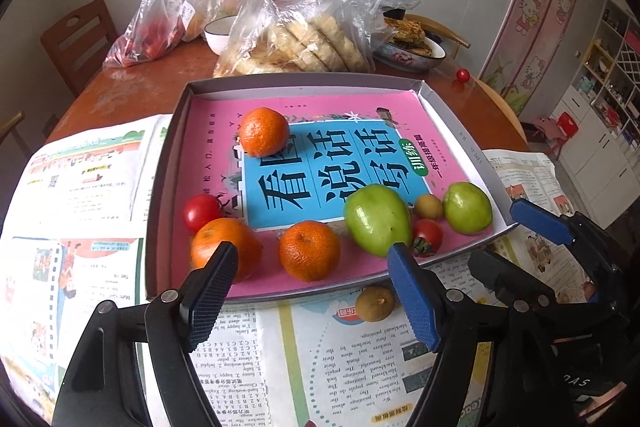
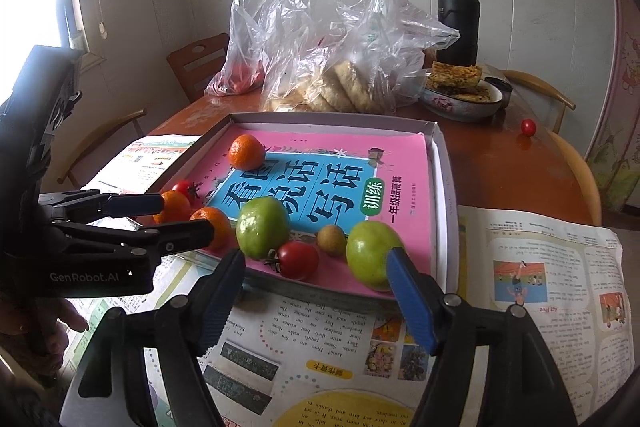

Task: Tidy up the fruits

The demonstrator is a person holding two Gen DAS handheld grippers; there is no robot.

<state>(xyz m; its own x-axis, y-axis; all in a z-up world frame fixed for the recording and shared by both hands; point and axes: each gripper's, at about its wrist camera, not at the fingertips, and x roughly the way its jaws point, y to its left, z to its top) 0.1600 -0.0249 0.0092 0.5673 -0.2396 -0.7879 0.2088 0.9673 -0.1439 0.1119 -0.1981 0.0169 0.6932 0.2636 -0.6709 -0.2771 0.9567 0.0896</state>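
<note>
Rolling is the main risk I am judging here: the fruit is lying loose on a glossy pink book cover (image 1: pixel 404 115) inside a shallow grey box lid (image 1: pixel 304 81), and a nudge from either tool could send a round piece skating toward the lid's low near wall or knocking into its neighbours. Along that near edge two oranges (image 1: pixel 309 250) are sitting close together with a third orange (image 1: pixel 264 131) toward the far left corner, while two green fruits (image 1: pixel 378 218), two red tomatoes (image 1: pixel 427 237) and a small brown fruit (image 1: pixel 428 206) are crowding the near right corner, so reaching for one there is likely bumping another. One small brown fruit (image 1: pixel 375 303) is lying outside the lid on the newspaper (image 1: pixel 340 355), just beside the near edge, and a stray cherry tomato (image 2: pixel 528 127) is sitting near the table's far right edge, where a careless knock could drop it off.

The left gripper (image 1: pixel 316 291) is standing wide apart, hovering over the lid's near edge with nothing between its pads. The right gripper (image 2: pixel 316 297) is likewise spread and gripping nothing, its blue finger (image 2: pixel 410 301) showing in front of the right-hand green fruit; whether it is touching I cannot tell
</note>
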